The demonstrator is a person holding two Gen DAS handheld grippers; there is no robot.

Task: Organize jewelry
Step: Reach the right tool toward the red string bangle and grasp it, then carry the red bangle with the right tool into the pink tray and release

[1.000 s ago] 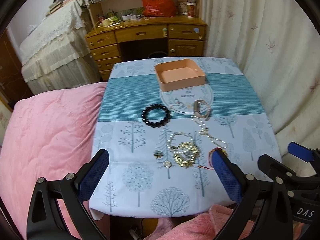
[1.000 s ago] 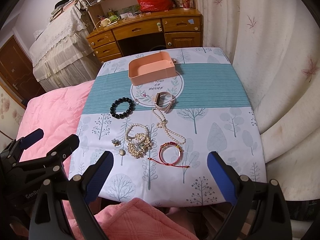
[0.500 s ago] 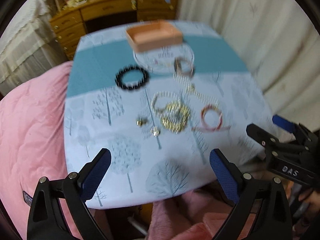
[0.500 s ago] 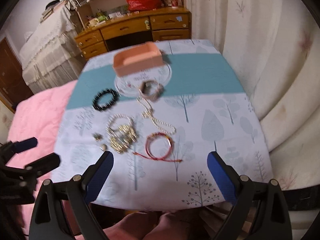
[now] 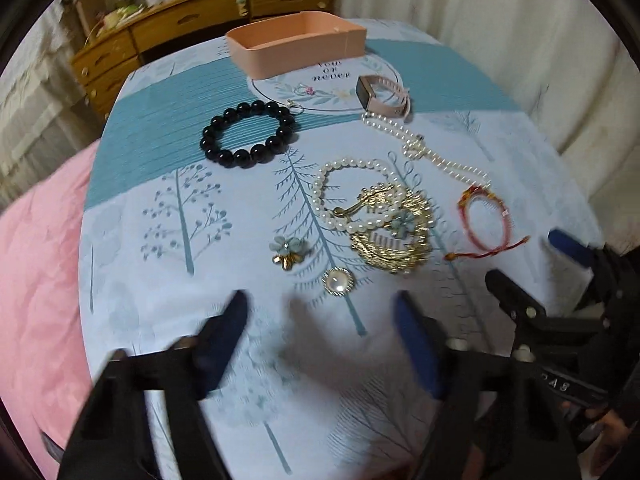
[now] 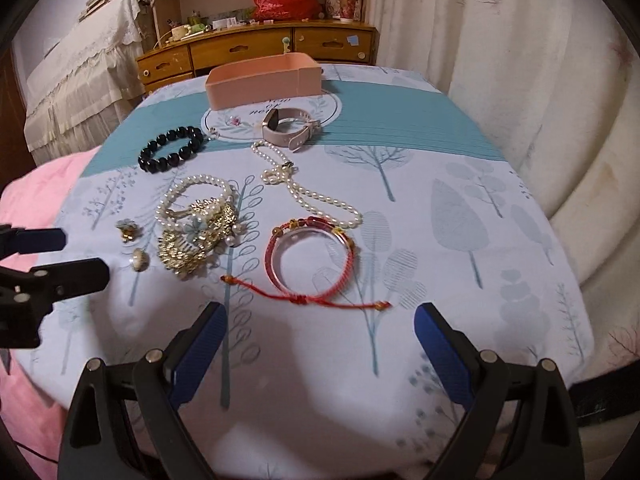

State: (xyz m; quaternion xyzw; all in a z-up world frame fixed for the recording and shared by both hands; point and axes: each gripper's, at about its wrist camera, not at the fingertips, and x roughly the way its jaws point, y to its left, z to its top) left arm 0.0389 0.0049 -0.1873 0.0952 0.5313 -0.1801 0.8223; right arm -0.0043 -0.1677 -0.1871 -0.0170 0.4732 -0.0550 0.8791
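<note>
"now or never" is showing on the round print of the tablecloth (image 6: 460, 168) covering the worktop, just in front of the pink tray (image 6: 264, 80). The jewelry is lying loose: black bead bracelet (image 6: 172, 154), pink watch (image 6: 290, 126), pearl necklace (image 6: 308, 192), red cord bracelet (image 6: 310, 258), gold hair comb (image 5: 394, 236). The left hand-held gripper (image 5: 320, 344) and right hand-held gripper (image 6: 320, 344) are hovering with fingers spread apart, gripping nothing. A wooden desk (image 6: 256, 50) is standing behind.
</note>
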